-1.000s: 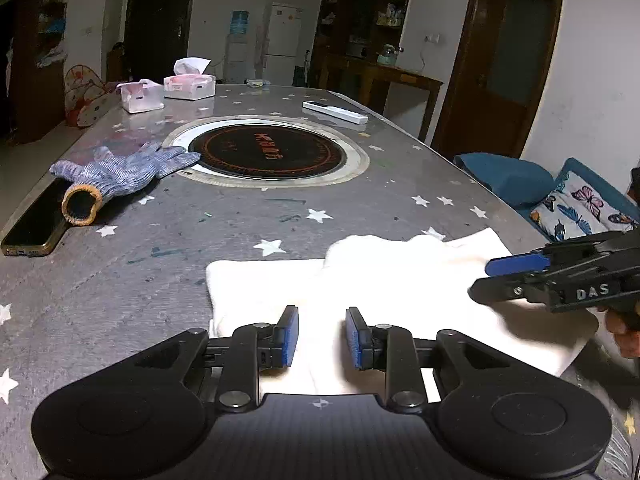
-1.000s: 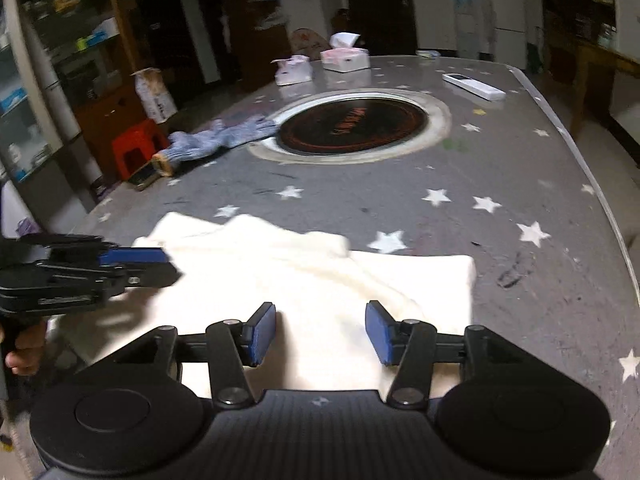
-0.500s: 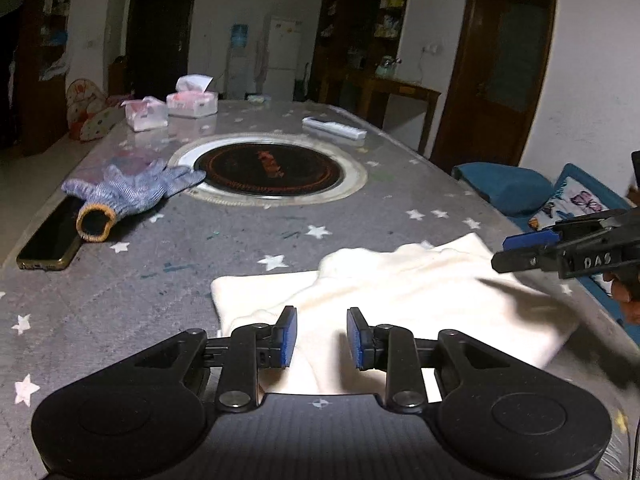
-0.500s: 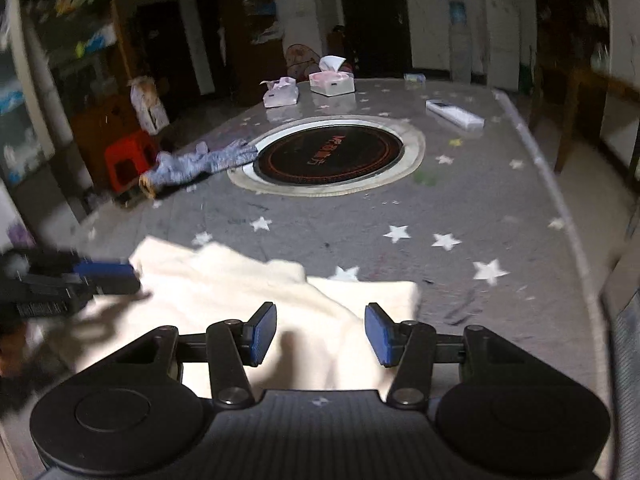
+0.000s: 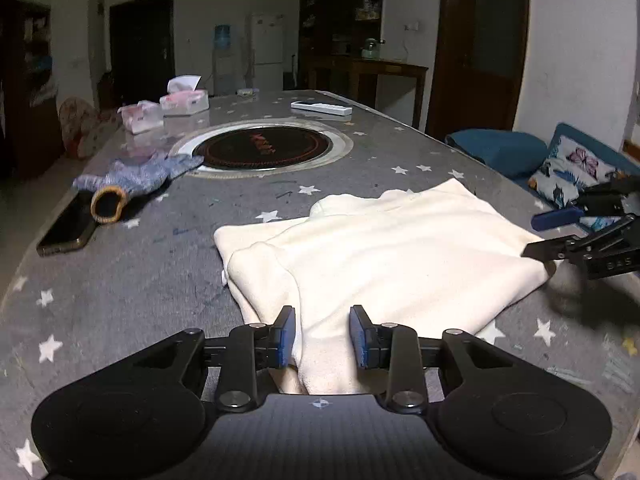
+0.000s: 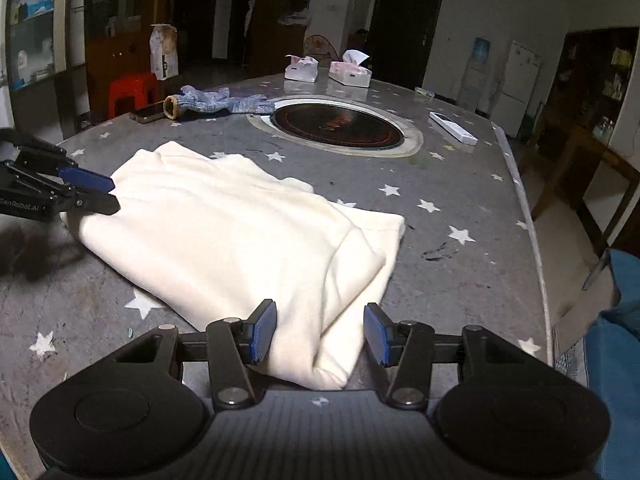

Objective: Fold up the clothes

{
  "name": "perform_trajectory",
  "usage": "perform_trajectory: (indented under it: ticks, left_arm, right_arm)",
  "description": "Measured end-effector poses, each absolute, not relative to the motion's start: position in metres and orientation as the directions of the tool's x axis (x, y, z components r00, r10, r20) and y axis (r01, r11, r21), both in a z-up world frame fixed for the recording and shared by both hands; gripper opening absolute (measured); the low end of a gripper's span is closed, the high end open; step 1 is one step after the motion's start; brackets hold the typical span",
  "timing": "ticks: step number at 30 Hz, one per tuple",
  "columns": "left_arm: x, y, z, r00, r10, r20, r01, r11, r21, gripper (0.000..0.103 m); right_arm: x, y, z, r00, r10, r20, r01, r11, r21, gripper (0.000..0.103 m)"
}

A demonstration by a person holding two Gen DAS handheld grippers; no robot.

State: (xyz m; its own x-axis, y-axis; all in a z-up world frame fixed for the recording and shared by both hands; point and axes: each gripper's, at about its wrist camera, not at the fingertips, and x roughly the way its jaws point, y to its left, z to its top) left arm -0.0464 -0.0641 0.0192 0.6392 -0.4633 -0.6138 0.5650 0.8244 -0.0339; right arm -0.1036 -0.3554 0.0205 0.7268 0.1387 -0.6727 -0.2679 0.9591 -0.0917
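Two tools, left tool (image 5: 322,336) and right tool (image 6: 318,332), both spread, straddle opposite ends of the half-folded cream sweater (image 6: 240,232), so pinching each end looks next.

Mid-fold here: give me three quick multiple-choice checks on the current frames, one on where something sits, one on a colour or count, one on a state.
1. Where does the phone lie?
A. beside the knit glove's cuff
B. on the white garment
C. inside the round cooktop

2. How many tissue packs stand past the cooktop?
A. one
B. two
C. four

3. How do the left gripper jaws stand?
A. clamped on the glove
B. open around the garment's near edge
C. shut on nothing

Answers: 1 A, it lies by the glove cuff at the table edge. 2 B, two pink-and-white packs. 3 B, the white garment shows between the spread pads.
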Motion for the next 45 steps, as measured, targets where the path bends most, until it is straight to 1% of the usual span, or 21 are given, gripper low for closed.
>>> perform_trajectory:
  ticks: [3, 9, 14, 17, 19, 23, 28, 30, 35, 38, 41, 43, 45]
  left_arm:
    - [-0.046, -0.063, 0.020, 0.640, -0.460, -0.615, 0.559, 0.828, -0.038, 0.034]
    - [-0.051, -0.064, 0.033, 0.670, -0.455, -0.587, 0.530, 0.846, -0.050, 0.032]
    - [-0.046, -0.070, 0.036, 0.655, -0.475, -0.588, 0.540, 0.839, -0.076, 0.032]
    - [-0.038, -0.075, 0.029, 0.643, -0.467, -0.607, 0.546, 0.835, -0.065, 0.032]
    - [-0.032, -0.075, 0.025, 0.636, -0.460, -0.619, 0.545, 0.836, -0.062, 0.033]
    - [-0.021, -0.070, 0.023, 0.618, -0.468, -0.631, 0.537, 0.838, -0.097, 0.033]
    - [-0.010, -0.076, 0.030, 0.628, -0.473, -0.618, 0.530, 0.841, -0.105, 0.035]
    - [-0.003, -0.081, 0.031, 0.627, -0.474, -0.618, 0.529, 0.842, -0.108, 0.038]
    - [0.015, -0.085, 0.023, 0.622, -0.449, -0.642, 0.505, 0.856, -0.110, 0.038]
    - [0.020, -0.086, 0.023, 0.618, -0.453, -0.643, 0.502, 0.856, -0.121, 0.038]
    - [0.023, -0.088, 0.023, 0.615, -0.451, -0.647, 0.498, 0.858, -0.124, 0.038]
    - [0.026, -0.091, 0.022, 0.613, -0.445, -0.653, 0.497, 0.860, -0.119, 0.038]
    - [0.028, -0.094, 0.021, 0.612, -0.441, -0.656, 0.495, 0.861, -0.116, 0.038]
  right_arm:
    - [-0.105, -0.368, 0.033, 0.733, 0.167, -0.659, -0.237, 0.971, -0.017, 0.047]
    - [-0.098, -0.370, 0.044, 0.759, 0.205, -0.618, -0.230, 0.972, 0.041, 0.035]
    - [-0.074, -0.357, 0.032, 0.729, 0.290, -0.620, -0.276, 0.954, 0.121, 0.034]
    - [-0.061, -0.352, 0.016, 0.701, 0.288, -0.653, -0.276, 0.953, 0.123, 0.034]
    - [-0.060, -0.353, 0.011, 0.698, 0.282, -0.658, -0.283, 0.953, 0.108, 0.032]
    - [-0.060, -0.358, 0.019, 0.696, 0.282, -0.661, -0.282, 0.953, 0.110, 0.032]
    - [-0.044, -0.357, 0.027, 0.712, 0.281, -0.643, -0.278, 0.954, 0.110, 0.034]
    - [-0.030, -0.355, 0.023, 0.709, 0.287, -0.645, -0.271, 0.954, 0.126, 0.034]
    - [-0.007, -0.354, 0.006, 0.691, 0.274, -0.669, -0.233, 0.960, 0.153, 0.034]
    - [-0.006, -0.353, 0.009, 0.697, 0.269, -0.664, -0.235, 0.961, 0.143, 0.034]
    - [-0.007, -0.349, 0.014, 0.704, 0.277, -0.654, -0.251, 0.958, 0.136, 0.035]
    - [-0.005, -0.345, 0.015, 0.703, 0.285, -0.652, -0.262, 0.956, 0.135, 0.039]
    - [0.001, -0.341, 0.011, 0.697, 0.283, -0.658, -0.263, 0.956, 0.132, 0.039]
